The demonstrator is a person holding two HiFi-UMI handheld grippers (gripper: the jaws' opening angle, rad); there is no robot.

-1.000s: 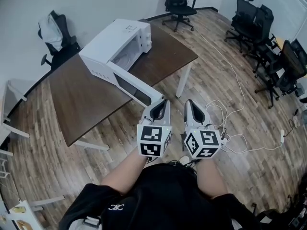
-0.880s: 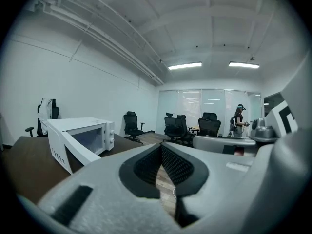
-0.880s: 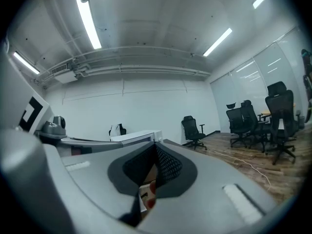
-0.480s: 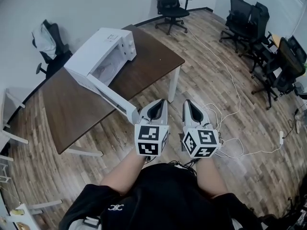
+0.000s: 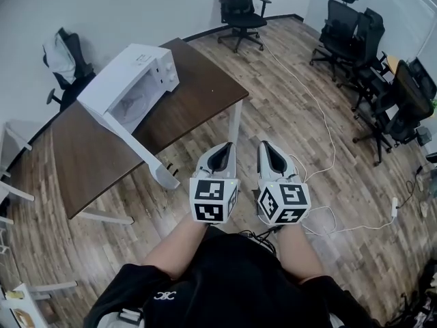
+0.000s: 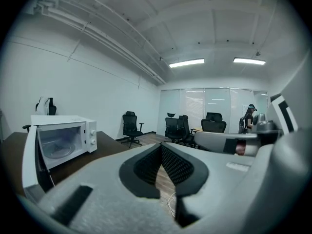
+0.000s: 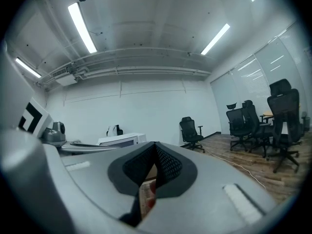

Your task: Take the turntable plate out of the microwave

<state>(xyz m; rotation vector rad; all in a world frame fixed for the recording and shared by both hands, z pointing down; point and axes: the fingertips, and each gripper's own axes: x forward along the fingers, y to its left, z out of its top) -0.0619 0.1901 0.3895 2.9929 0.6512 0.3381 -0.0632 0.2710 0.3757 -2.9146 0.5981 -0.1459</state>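
Note:
A white microwave [image 5: 130, 74] stands on a dark brown table [image 5: 89, 156], its door [image 5: 133, 149] swung open past the table's front edge. In the left gripper view the microwave [image 6: 73, 123] is at the left, and the glass turntable plate [image 6: 57, 151] lies inside its lit cavity. My left gripper [image 5: 222, 149] and right gripper [image 5: 268, 147] hang side by side over the wooden floor, to the right of the door and well short of the microwave. Both are shut with nothing between the pads. In the right gripper view, the microwave [image 7: 122, 140] is small and far off.
Black office chairs [image 5: 372, 60] crowd the right side and one [image 5: 239, 5] stands behind the table. A chair with a white garment [image 5: 61, 53] sits at the back left. White cables [image 5: 321, 142] trail over the floor. A person [image 6: 251, 116] stands far back.
In the head view the table and microwave have slid left and farther off. Both grippers stay side by side and shut; the open door's end now lies left of my left gripper.

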